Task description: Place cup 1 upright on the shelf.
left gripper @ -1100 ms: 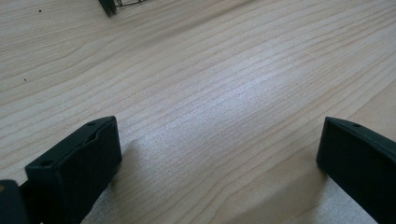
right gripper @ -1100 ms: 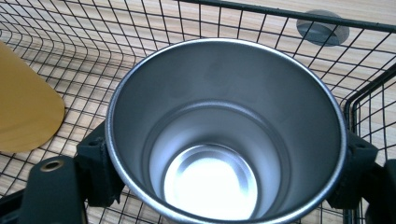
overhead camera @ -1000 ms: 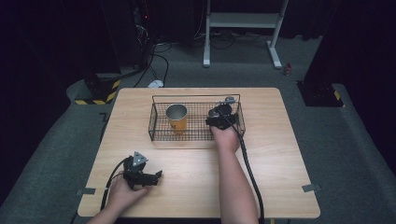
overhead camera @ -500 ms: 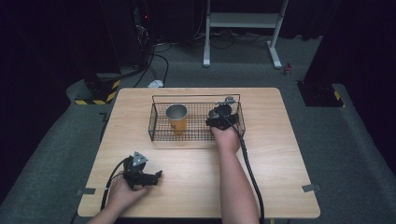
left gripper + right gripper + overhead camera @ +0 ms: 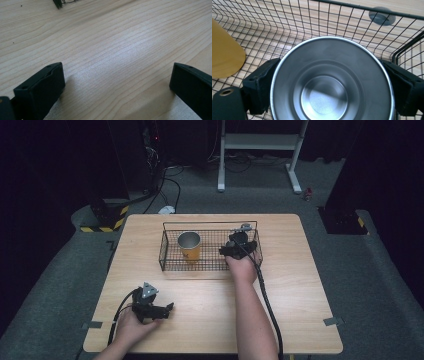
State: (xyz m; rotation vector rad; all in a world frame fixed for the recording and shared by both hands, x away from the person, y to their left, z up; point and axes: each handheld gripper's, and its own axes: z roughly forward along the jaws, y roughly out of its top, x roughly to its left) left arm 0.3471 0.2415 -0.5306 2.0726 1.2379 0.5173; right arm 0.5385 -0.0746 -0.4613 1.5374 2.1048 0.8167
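A black wire basket [image 5: 210, 223] stands on the far middle of the wooden table [image 5: 300, 285]. Inside it, on the left, a yellow cup [image 5: 190, 246] with a steel inside stands upright; its yellow side [image 5: 224, 52] is at the left of the right gripper view. My right gripper [image 5: 239, 242] is over the basket's right end, shut on a steel cup [image 5: 329, 85] whose open mouth faces the camera, a jaw pressing each side. At the front left my left gripper [image 5: 167, 309] rests low on the table, open [image 5: 117, 82], with bare wood between its jaws.
A small grey disc [image 5: 245, 226] lies on the table just beyond the basket's far right corner, also visible through the wire [image 5: 382, 16]. The basket's walls stand close around the held cup. A white stand [image 5: 260, 140] and cables lie on the floor beyond the table.
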